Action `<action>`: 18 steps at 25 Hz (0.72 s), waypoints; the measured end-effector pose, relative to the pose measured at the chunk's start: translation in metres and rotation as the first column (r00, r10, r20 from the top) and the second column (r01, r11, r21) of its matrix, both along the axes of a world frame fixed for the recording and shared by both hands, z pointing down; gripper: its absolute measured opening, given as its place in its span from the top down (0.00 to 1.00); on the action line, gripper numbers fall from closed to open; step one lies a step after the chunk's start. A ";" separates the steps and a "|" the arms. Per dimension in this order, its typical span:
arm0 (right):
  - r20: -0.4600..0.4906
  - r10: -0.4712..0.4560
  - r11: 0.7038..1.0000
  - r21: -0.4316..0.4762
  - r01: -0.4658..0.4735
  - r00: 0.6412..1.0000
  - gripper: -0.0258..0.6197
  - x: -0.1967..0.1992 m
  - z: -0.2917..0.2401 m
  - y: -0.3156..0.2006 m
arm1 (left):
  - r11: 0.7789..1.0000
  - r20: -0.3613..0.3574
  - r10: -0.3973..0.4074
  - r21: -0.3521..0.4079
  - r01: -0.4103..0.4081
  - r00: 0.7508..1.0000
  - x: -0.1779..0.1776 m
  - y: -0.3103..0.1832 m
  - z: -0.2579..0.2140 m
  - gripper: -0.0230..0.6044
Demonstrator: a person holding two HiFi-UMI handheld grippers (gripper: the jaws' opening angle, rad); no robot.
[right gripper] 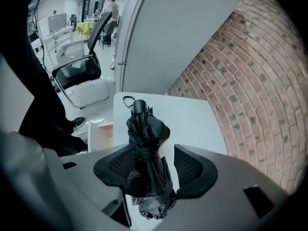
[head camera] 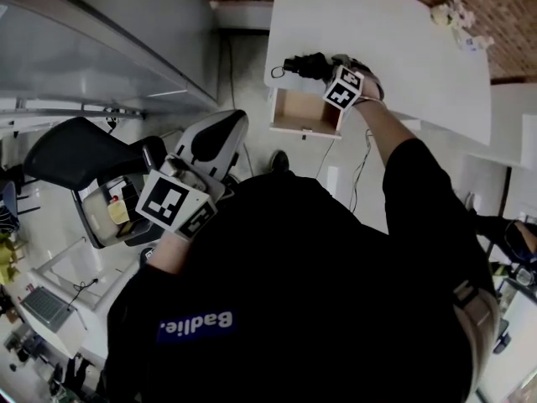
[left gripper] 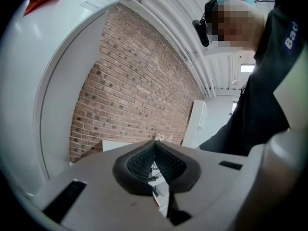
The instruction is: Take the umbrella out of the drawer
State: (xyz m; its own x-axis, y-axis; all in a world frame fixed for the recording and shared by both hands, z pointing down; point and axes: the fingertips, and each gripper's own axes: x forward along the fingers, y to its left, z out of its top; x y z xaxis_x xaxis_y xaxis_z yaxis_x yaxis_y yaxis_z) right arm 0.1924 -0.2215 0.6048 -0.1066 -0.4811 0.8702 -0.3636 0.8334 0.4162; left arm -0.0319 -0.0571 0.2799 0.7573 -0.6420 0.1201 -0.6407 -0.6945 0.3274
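Observation:
The folded black umbrella (head camera: pixel 304 64) lies on the white table (head camera: pixel 394 49), its strap loop toward the table's left edge. In the right gripper view the umbrella (right gripper: pixel 147 148) lies lengthwise between the jaws. My right gripper (right gripper: pixel 153 163) is open around it: the right pad stands clear of the fabric and the left pad is partly hidden behind it. Just below the table edge the wooden drawer (head camera: pixel 304 112) is pulled out and looks empty. My left gripper (head camera: pixel 180 204) is held back near my body. It (left gripper: pixel 155 165) is shut on nothing and points at a brick wall.
A black office chair (head camera: pixel 75 154) and a grey seat (head camera: pixel 214 141) stand on the floor left of the drawer. Small pale objects (head camera: pixel 449 13) sit at the table's far right corner. A brick wall (right gripper: pixel 250 81) borders the table. A person (right gripper: pixel 112 4) stands far off.

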 end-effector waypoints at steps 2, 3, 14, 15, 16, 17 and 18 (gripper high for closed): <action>0.034 0.000 0.999 0.034 -0.001 0.999 0.56 -0.014 -0.022 0.001 | 1.000 -0.005 0.025 0.008 -0.025 1.000 -0.002 0.003 -0.002 0.96; 0.047 0.004 0.999 0.046 -0.006 0.999 0.56 -0.019 -0.030 0.004 | 0.999 -0.007 0.039 0.012 -0.039 0.999 -0.003 0.005 -0.003 0.96; 0.174 0.088 0.993 0.067 -0.101 0.981 0.80 -0.053 -0.058 0.057 | 0.990 -0.008 0.137 0.024 -0.137 0.990 -0.020 0.026 -0.007 0.96; 0.186 0.093 0.992 0.072 -0.108 0.978 0.81 -0.056 -0.061 0.060 | 0.990 -0.005 0.142 0.025 -0.142 0.990 -0.022 0.028 -0.007 0.96; 0.197 0.098 0.990 0.076 -0.115 0.975 0.82 -0.058 -0.064 0.064 | 0.989 -0.003 0.146 0.026 -0.146 0.989 -0.024 0.030 -0.007 0.96; 0.210 0.107 0.989 0.079 -0.126 0.972 0.83 -0.061 -0.066 0.067 | 0.988 -0.001 0.150 0.028 -0.150 0.989 -0.026 0.031 -0.008 0.96; 0.225 0.117 0.987 0.081 -0.138 0.967 0.83 -0.063 -0.067 0.071 | 0.988 0.000 0.154 0.030 -0.154 0.988 -0.028 0.033 -0.008 0.96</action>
State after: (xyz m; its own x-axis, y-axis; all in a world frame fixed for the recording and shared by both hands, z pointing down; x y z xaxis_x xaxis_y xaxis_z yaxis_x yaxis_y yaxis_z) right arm 0.1292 -0.1509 0.5375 -0.2215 -0.5829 0.7818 -0.5553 0.7344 0.3902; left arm -0.0595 -0.0243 0.2714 0.8474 -0.5212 0.1013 -0.5250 -0.7940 0.3066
